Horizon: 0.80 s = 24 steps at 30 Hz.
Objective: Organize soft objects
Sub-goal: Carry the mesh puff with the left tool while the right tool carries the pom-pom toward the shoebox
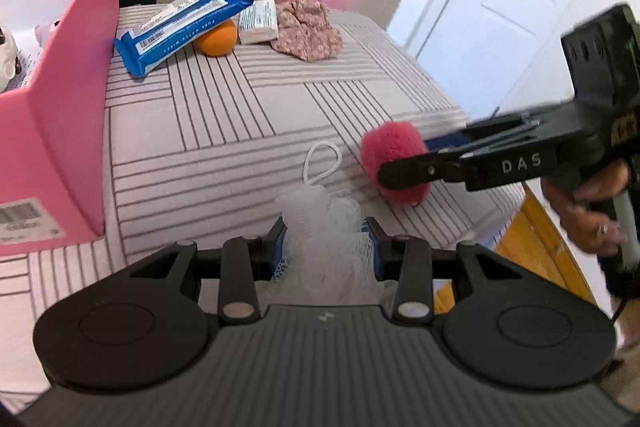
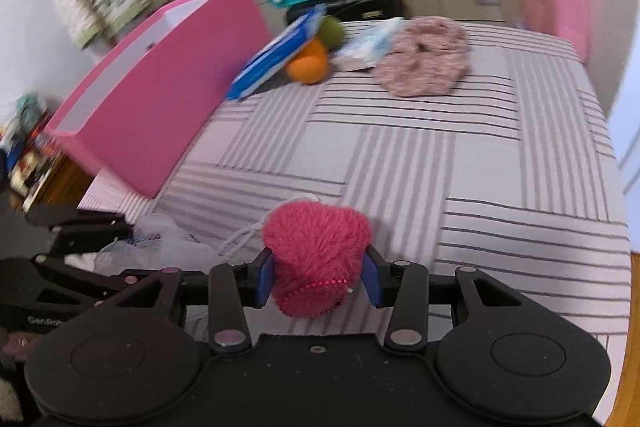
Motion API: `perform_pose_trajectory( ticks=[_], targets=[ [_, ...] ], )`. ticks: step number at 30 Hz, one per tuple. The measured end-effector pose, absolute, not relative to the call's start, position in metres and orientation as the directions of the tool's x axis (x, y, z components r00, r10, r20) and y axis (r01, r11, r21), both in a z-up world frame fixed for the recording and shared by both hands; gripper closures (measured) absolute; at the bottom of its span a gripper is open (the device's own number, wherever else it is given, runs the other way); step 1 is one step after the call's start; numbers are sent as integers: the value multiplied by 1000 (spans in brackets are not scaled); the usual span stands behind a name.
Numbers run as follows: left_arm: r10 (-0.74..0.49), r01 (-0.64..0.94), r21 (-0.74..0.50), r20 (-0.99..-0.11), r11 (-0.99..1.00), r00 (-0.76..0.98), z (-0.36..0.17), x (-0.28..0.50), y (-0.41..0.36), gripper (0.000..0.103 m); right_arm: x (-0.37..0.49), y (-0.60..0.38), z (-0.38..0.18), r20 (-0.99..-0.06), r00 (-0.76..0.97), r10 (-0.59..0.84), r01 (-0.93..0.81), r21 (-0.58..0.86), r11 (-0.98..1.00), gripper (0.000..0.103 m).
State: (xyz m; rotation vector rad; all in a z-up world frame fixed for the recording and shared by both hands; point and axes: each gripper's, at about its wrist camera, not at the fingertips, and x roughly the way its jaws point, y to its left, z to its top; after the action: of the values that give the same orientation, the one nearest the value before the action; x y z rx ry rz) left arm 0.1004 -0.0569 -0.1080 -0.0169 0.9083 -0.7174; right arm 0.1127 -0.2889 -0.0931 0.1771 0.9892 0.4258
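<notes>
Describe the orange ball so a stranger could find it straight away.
Start at the far end of the striped bed, past the big pink box. There the blue wipes pack leans on the orange ball. It is the only round orange thing, beside a green ball.

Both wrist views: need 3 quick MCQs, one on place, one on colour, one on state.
1. Where does the orange ball lie?
A. in the pink box
B. under the blue wipes pack's edge
C. on the floor

2. What colour is the fuzzy heart?
A. deep pink
B. teal
C. white

3. What does the left hand-held gripper do?
A. stands open, holding nothing
B. grips the floral cloth
C. grips the white mesh pouf

Key: 1 B, the pack leans over the ball; 2 A, right wrist view shows it; 3 C, pads squeeze the pouf.
</notes>
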Motion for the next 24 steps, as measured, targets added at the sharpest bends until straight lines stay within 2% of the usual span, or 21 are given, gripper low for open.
perform_pose_trajectory(
  ticks=[11,19,24],
  targets=[
    [-543,520,-320,-758,792,362,-87,96,-21,66,100,-256,-75,-777,357,519,-393,379,838,54],
    [-477,490,-262,-788,831,388,-69,90,4,66,91,-234,-58,-762,284,582,-469,419,777,54],
    [-471,477,-272,-802,836,368,-56,80,20,66,92,-213,-53,-746,234,623,-524,443,727,54]
  ],
)
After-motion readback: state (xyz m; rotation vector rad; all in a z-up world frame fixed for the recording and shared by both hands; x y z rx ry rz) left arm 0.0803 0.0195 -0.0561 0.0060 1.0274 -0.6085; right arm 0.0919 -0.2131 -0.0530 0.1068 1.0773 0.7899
